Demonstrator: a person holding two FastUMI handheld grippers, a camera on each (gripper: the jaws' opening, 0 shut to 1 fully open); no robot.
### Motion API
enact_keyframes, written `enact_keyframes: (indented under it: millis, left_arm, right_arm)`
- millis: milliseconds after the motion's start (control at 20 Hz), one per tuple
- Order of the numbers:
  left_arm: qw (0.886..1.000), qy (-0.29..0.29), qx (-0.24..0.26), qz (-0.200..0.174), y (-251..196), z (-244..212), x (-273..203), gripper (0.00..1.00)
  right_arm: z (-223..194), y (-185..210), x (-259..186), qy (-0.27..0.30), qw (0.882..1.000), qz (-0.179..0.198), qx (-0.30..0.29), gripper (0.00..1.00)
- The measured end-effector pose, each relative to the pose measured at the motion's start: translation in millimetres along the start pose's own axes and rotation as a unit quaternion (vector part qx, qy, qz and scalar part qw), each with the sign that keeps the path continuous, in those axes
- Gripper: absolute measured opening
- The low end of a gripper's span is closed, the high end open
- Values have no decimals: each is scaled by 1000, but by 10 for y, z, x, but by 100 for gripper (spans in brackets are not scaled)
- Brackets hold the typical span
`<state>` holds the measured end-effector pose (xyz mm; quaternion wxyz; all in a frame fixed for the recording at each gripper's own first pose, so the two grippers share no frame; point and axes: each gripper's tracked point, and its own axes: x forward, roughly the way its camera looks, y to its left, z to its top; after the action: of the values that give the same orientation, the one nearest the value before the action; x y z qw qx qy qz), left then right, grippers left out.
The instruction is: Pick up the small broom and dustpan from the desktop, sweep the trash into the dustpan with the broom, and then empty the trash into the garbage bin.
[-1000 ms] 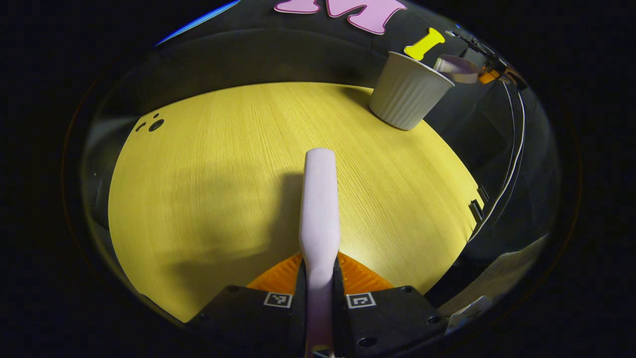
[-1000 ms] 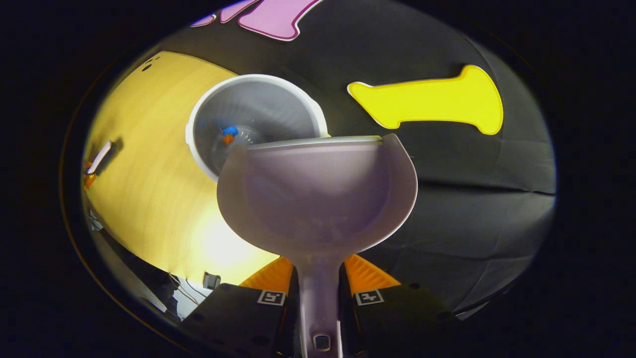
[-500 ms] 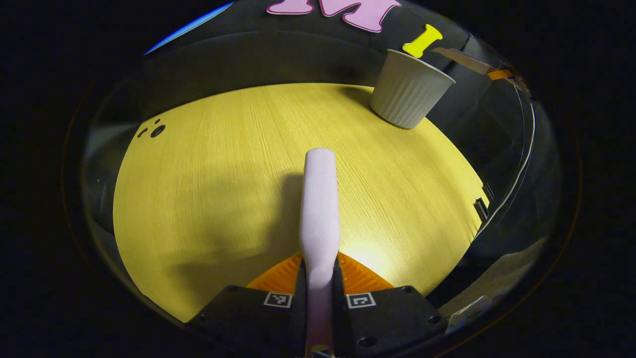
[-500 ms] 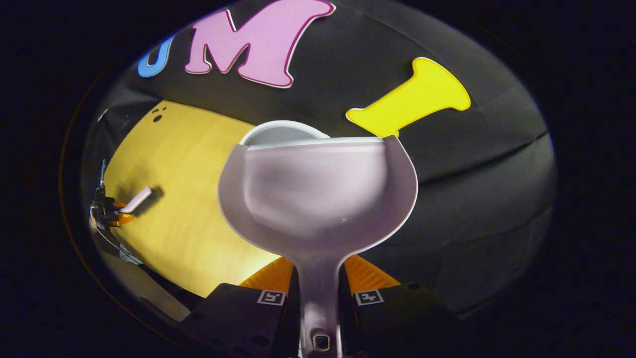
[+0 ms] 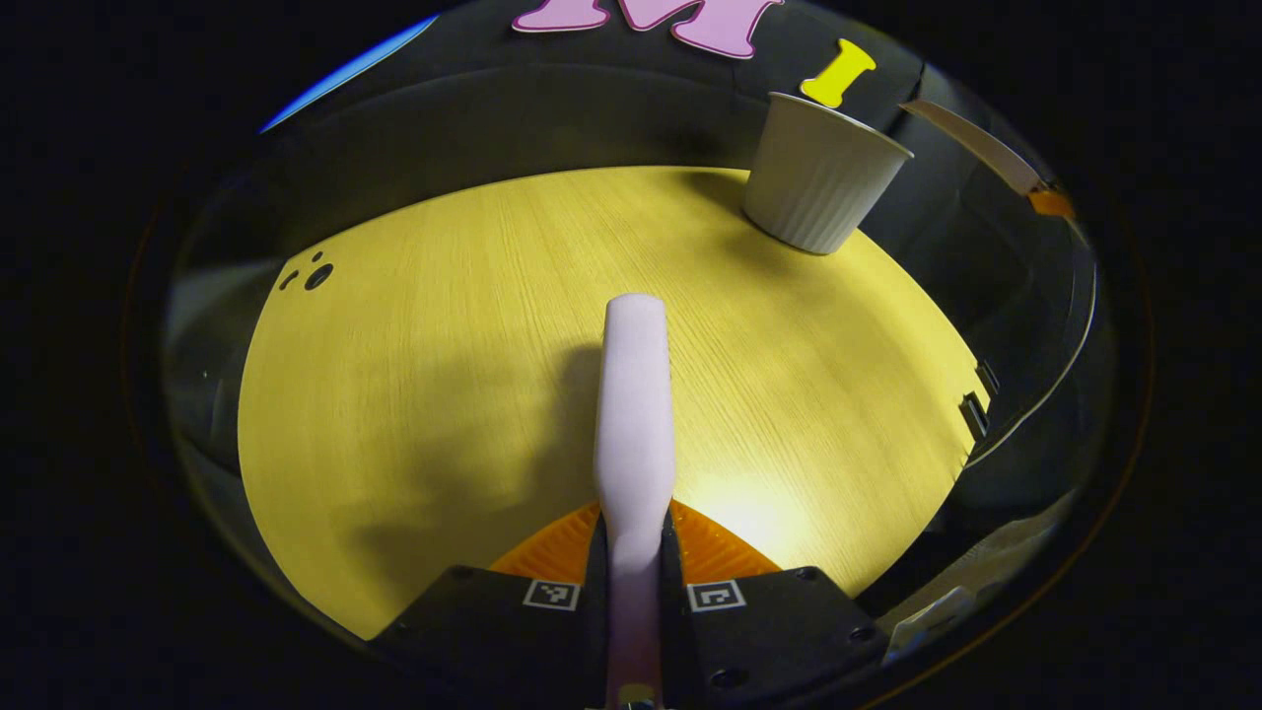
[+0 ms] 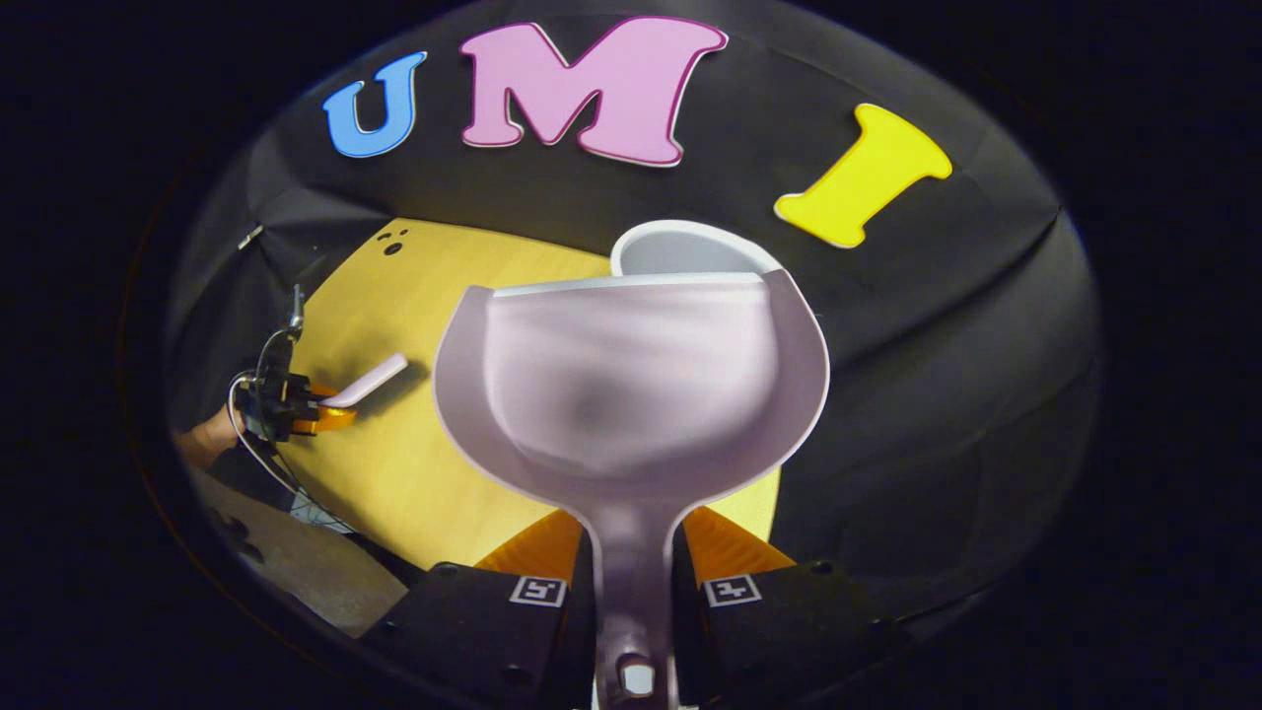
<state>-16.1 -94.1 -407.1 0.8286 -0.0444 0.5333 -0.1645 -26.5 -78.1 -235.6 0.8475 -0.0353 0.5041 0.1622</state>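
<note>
A: Yellow wood-grain desk (image 5: 414, 375), black cloth wall behind. Garbage bin (image 5: 820, 173) upright at the far right edge.

B: Tools?

A: Left tool (image 5: 631, 552) clamped on the broom (image 5: 634, 394) handle, held over the desk. Right tool (image 6: 631, 552) clamped on the dustpan (image 6: 631, 394) handle, pan in front of the bin rim (image 6: 680, 247).
</note>
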Motion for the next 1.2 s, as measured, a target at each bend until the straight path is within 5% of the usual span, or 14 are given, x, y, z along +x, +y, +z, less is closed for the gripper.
enact_keyframes:
  millis: [350, 500, 1150, 1200]
  left_arm:
    - [999, 5, -8, 42, 176, -47, 66, 25]
    - [998, 10, -10, 61, 227, -90, 140, 25]
    - [994, 1, 7, 111, 293, 23, 380, 27]
    - [994, 0, 8, 113, 294, 23, 379, 34]
  right_arm:
    - [-876, 882, 573, 45, 996, 74, 5, 36]
    - [-1296, 1074, 1082, 74, 994, 78, 10, 36]
    - [-1774, 1448, 1774, 86, 992, 87, 18, 36]
    - [-1759, 1442, 1789, 82, 993, 86, 19, 36]
